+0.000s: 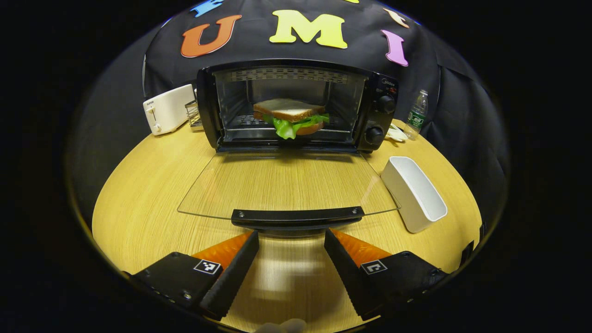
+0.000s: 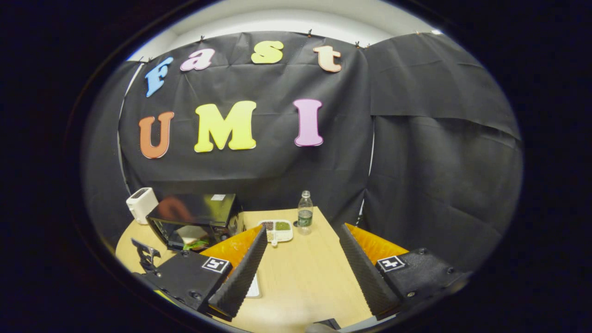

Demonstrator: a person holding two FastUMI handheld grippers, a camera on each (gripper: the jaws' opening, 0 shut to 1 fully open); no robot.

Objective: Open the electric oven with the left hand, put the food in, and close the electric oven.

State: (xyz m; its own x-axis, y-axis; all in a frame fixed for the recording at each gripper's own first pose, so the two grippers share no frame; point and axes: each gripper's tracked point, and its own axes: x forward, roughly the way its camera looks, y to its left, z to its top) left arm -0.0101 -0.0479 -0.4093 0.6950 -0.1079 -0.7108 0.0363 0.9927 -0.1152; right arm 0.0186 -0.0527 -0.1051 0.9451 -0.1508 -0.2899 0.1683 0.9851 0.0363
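Observation:
The black electric oven (image 1: 370, 106) stands at the back of the round wooden table with its glass door (image 1: 286, 182) folded down flat. A sandwich (image 1: 290, 117) with bread and green lettuce lies on the rack inside. My left gripper (image 1: 290, 240) is open, its fingertips just short of the door's black handle (image 1: 297, 216) and not touching it. My right gripper (image 2: 303, 266) is open and empty, held high above the table's right side. From there the oven (image 2: 196, 217) lies at the lower left with the sandwich (image 2: 192, 241) seen inside.
A white toaster (image 1: 167, 109) and a small wire rack (image 1: 194, 114) stand left of the oven. A white rectangular container (image 1: 414, 192) sits right of the door. A water bottle (image 1: 417, 114) and a compartment plate (image 2: 276, 230) are at the back right.

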